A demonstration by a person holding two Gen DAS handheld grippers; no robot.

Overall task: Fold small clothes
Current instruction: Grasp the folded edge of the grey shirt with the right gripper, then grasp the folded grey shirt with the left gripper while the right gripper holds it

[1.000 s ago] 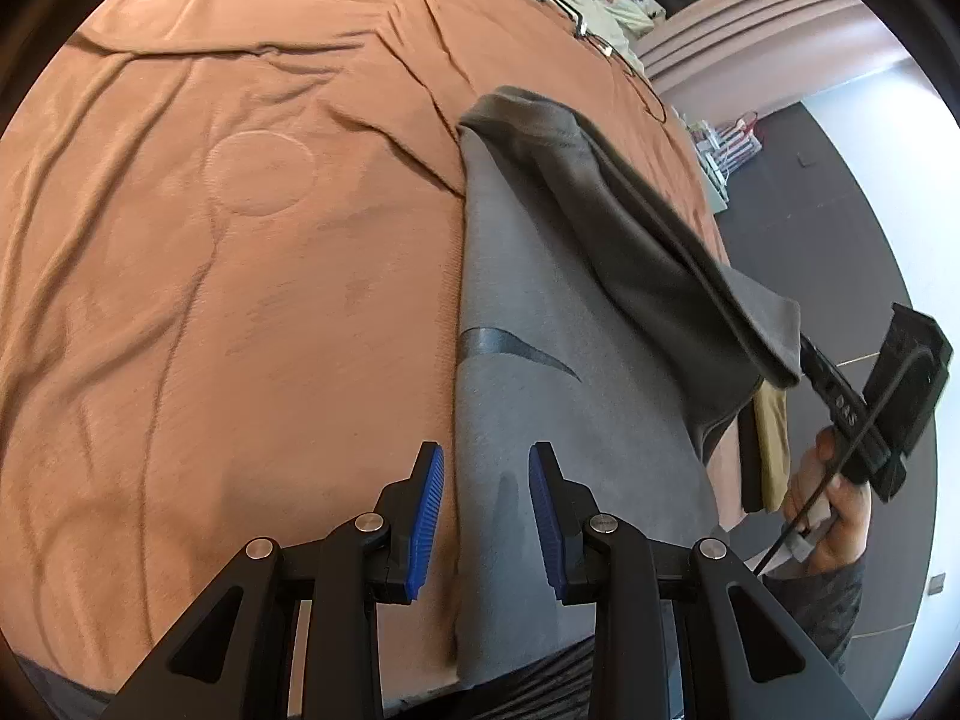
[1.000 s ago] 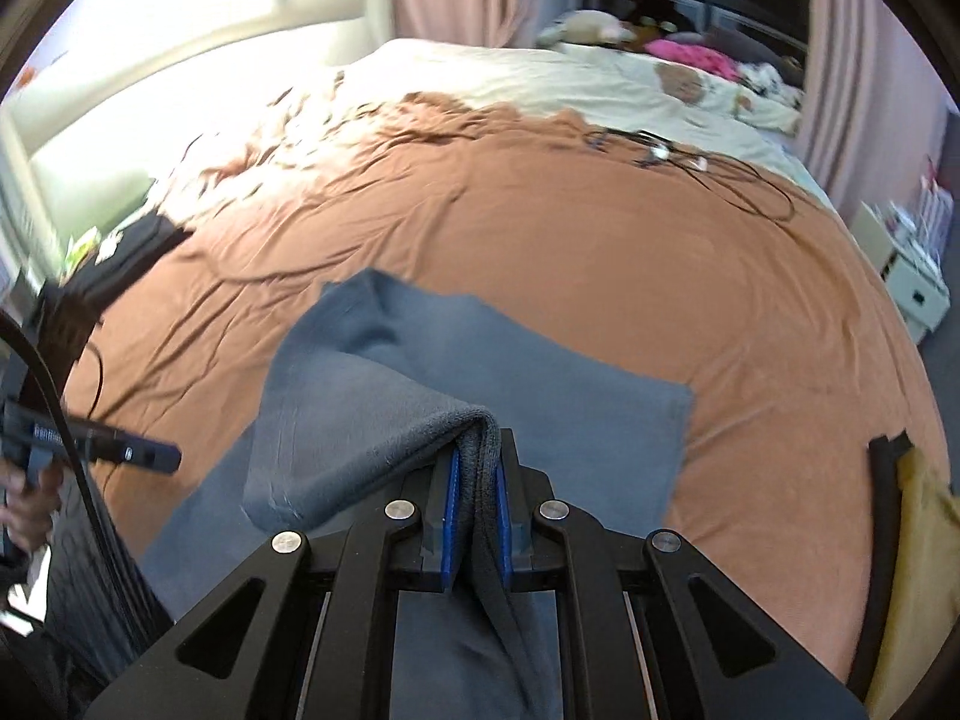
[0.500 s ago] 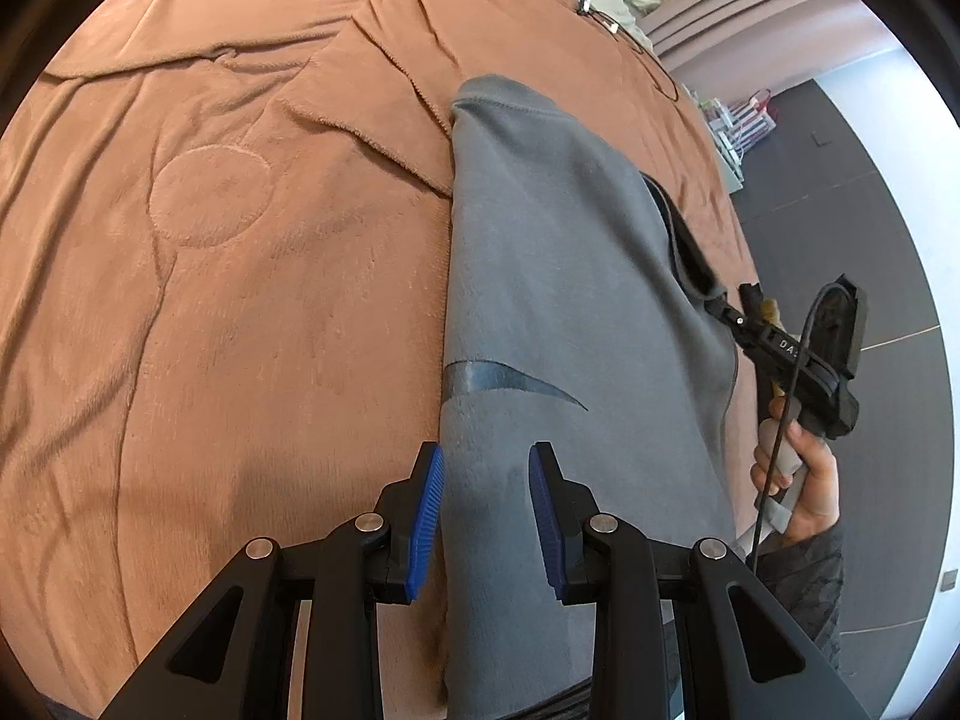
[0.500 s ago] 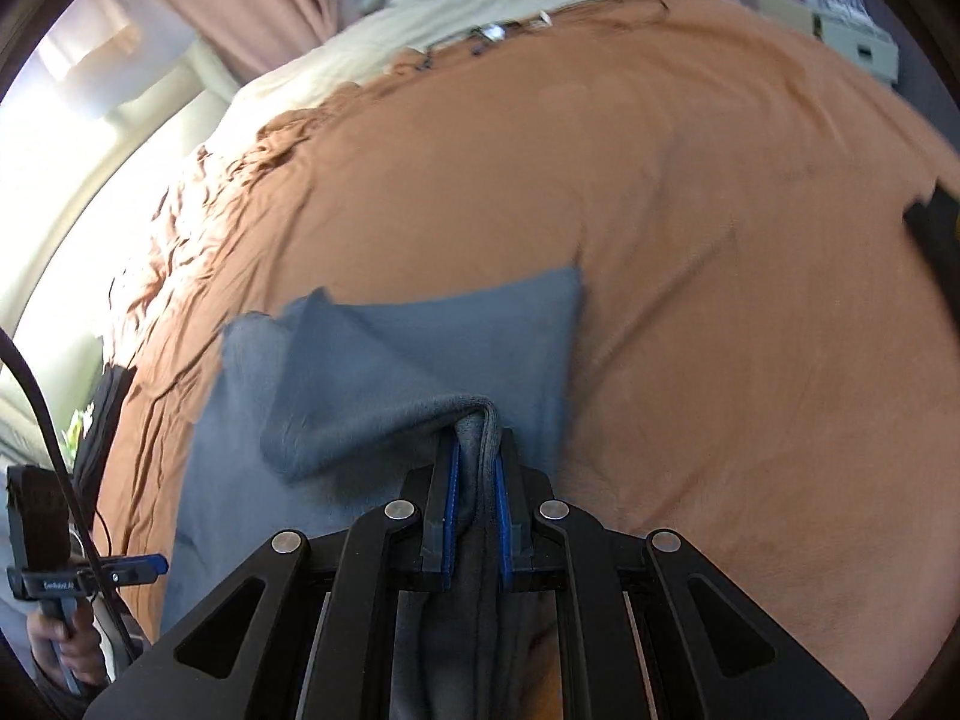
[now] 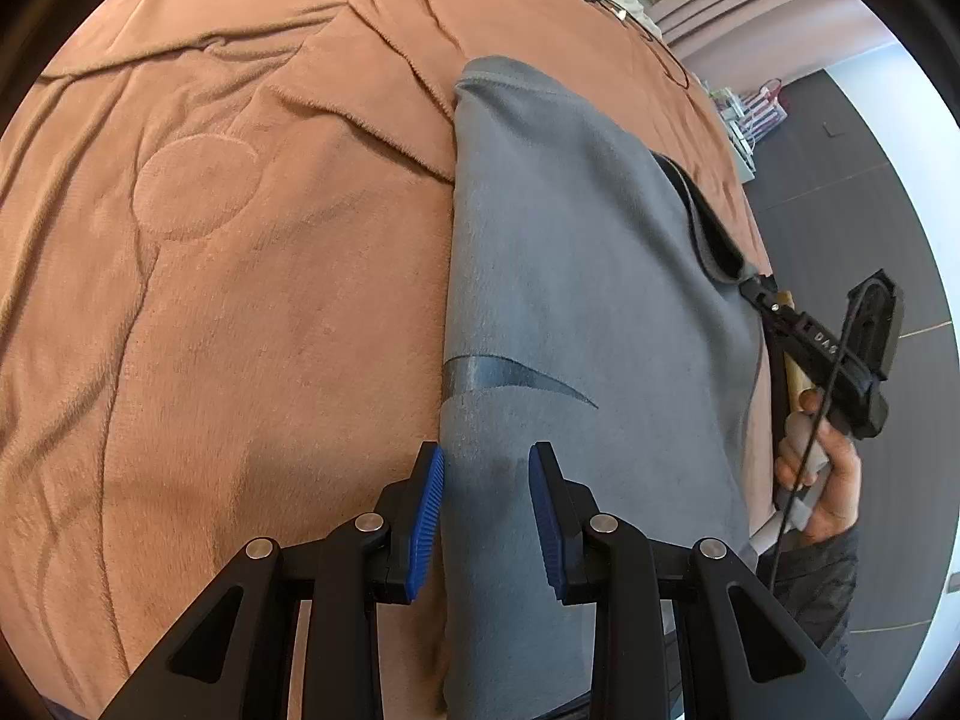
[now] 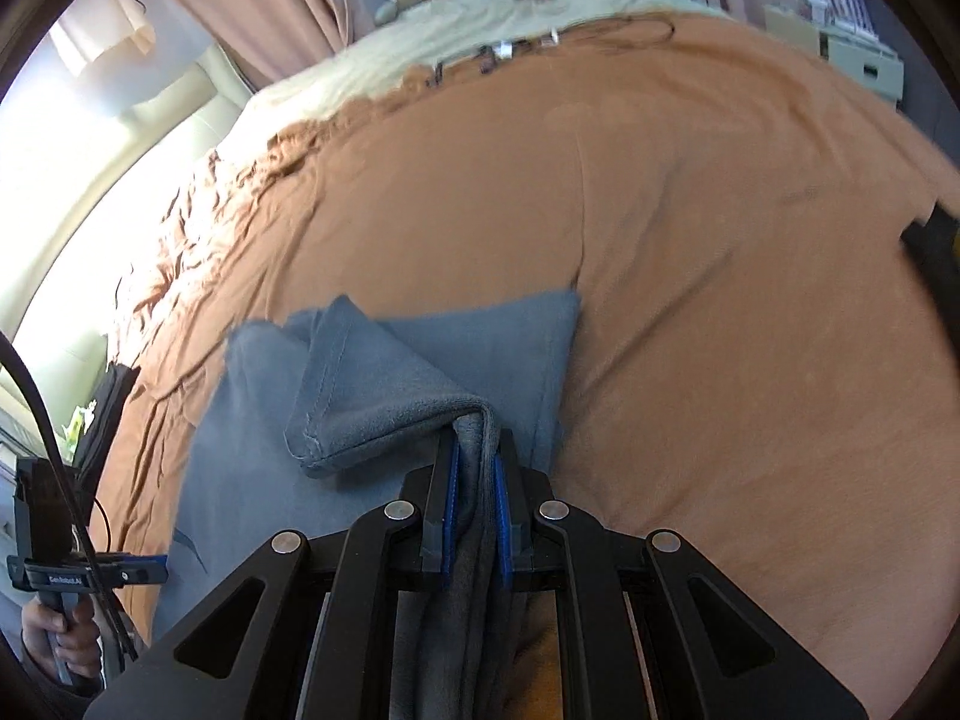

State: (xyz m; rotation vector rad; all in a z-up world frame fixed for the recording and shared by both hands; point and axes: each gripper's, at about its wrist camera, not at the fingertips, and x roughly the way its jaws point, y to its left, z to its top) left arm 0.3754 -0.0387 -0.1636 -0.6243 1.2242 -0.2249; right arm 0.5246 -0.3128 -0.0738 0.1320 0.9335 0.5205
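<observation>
The gray cloth lies flatter on the bed than it did a second ago. Back then a big flap hung up in the air. Now only a small fold sits up near the right gripper. The right gripper has come lower and nearer to the bed.

The right gripper's jaws are pressed together on the edge of the cloth. The left gripper has its jaws spread, as before. They sit just over the near left edge of the cloth and hold nothing.

The bed has a soft brown blanket with wrinkles and a round mark pressed into it. The cloth has a dark curved stripe. Far off are a pale sheet, pink curtains and a bright window. The floor is dark gray.

A hand holds the right gripper's handle at the edge of the left view. Another hand shows low in the right view. The things at the head of the bed are too blurry to tell. A dark thing at the right edge is cut off.
</observation>
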